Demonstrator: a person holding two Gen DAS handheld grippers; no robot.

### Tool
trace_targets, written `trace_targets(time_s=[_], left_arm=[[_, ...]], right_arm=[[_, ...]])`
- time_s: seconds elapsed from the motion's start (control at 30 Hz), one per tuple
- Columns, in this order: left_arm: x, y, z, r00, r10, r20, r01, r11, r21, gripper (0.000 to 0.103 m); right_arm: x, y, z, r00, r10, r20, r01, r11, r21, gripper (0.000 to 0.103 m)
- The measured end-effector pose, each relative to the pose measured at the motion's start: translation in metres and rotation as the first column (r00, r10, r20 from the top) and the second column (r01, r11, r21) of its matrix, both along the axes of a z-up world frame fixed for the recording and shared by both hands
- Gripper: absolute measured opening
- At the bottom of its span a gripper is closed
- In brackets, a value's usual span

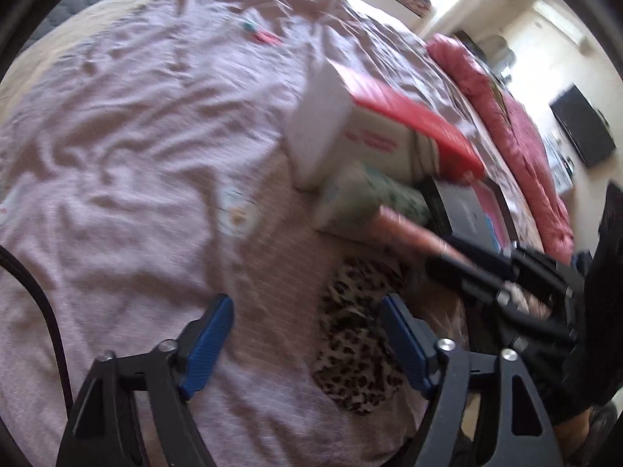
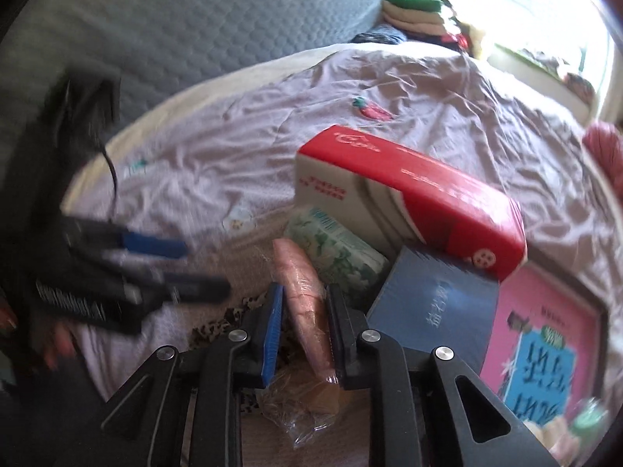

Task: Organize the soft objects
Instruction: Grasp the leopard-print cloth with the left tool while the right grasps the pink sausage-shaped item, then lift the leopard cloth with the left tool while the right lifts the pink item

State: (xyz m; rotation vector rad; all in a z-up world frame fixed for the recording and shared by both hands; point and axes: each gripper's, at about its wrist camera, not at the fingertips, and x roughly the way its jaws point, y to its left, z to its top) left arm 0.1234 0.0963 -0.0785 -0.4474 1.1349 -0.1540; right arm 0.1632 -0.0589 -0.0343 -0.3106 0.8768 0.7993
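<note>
My right gripper is shut on a pink plastic-wrapped soft pack, held over the bed; it also shows in the left wrist view. My left gripper is open and empty above the pink bedsheet, with a leopard-print cloth below its right finger. The left gripper also shows at the left of the right wrist view. A green-patterned tissue pack lies against a red and white box.
A blue box and a pink book lie right of the pack. A crumpled clear plastic bag lies under my right gripper. A red quilt runs along the bed's right side. A grey headboard stands behind.
</note>
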Motion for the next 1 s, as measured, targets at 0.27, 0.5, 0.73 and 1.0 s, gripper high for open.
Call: trace_targets(time_s=[0.27, 0.5, 0.73, 1.0], left_arm=[[0.003, -0.037, -0.011, 0.994, -0.102, -0.036, 0.102, 0.995, -0.002, 0.048], [0.007, -0.066, -0.021, 0.989, -0.137, -0.062, 0.135, 0.99, -0.038, 0.017], [0.001, -0.073, -0.016, 0.991, -0.127, -0.051, 0.126, 0.992, -0.02, 0.009], [-0.013, -0.069, -0.006, 0.993, -0.107, -0.043, 0.107, 0.994, 0.005, 0.009]], right_arm=[[-0.005, -0.025, 0.015, 0.998, -0.044, -0.043, 0.048, 0.994, 0.099, 0.02], [-0.011, -0.045, 0.016, 0.99, -0.086, -0.112, 0.1, 0.988, 0.122, 0.02], [-0.017, -0.067, 0.008, 0.973, -0.135, -0.19, 0.162, 0.977, 0.136, 0.02], [-0.012, -0.065, -0.005, 0.962, -0.153, -0.227, 0.18, 0.978, 0.105, 0.022]])
